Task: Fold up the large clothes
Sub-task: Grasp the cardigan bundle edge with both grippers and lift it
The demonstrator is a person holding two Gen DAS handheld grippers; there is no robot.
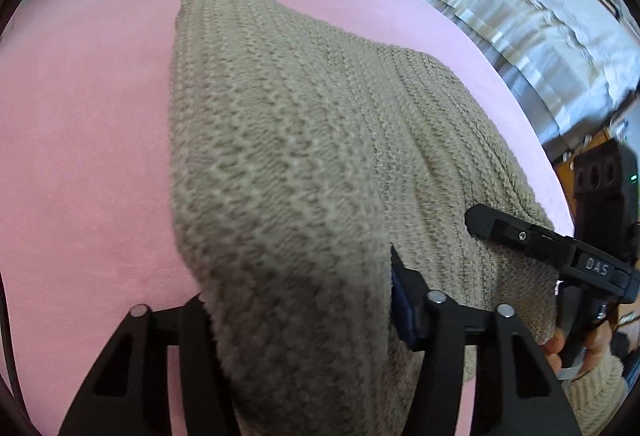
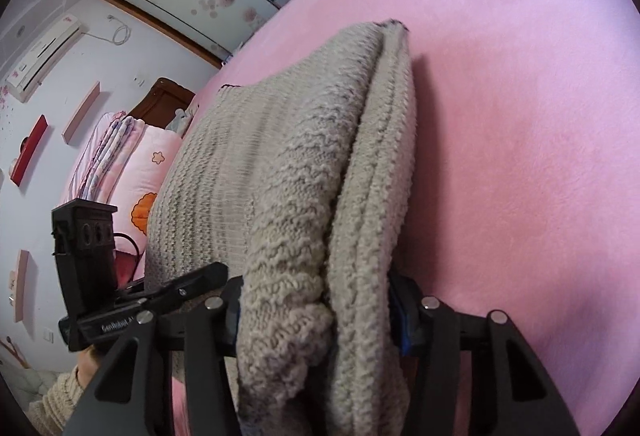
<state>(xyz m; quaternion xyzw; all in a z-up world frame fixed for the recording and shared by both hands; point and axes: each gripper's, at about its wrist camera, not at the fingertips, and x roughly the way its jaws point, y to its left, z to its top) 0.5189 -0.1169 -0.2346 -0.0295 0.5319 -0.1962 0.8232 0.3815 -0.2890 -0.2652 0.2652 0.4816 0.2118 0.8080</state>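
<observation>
Both tongs are built of matte black plastic with triangular cut-outs and round silver pins: left tongs [image 1: 298, 320], right tongs [image 2: 316, 308]. Blue pads [image 1: 400, 300] are fitted inside. A beige knitted sleeve [image 2: 52, 400] is worn.

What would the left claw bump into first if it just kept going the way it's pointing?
Nothing new: the left claw is already clamped on the beige knit sweater. Pushed further, it would likely press that sweater onto the pink bedcover.
</observation>
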